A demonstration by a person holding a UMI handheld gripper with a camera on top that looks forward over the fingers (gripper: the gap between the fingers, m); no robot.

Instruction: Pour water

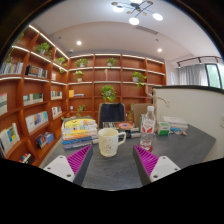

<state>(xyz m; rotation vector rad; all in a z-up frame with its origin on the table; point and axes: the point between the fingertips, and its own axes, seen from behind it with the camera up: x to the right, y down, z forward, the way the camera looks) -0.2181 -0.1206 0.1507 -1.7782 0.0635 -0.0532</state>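
Note:
A white mug (110,141) with its handle to the right stands on the grey table (170,148), just ahead of my fingers. To its right and farther back stands a clear water bottle (148,123) with a pink label. My gripper (112,163) is open, its magenta pads (79,158) wide apart low over the table. Nothing is between the fingers; the mug sits beyond their tips, roughly centred on the gap.
A stack of books (79,131) lies on the table left of the mug. More books and small items (172,127) lie behind the bottle. Wooden bookshelves (30,95) line the left and back walls, and a dark chair (113,113) stands behind the table.

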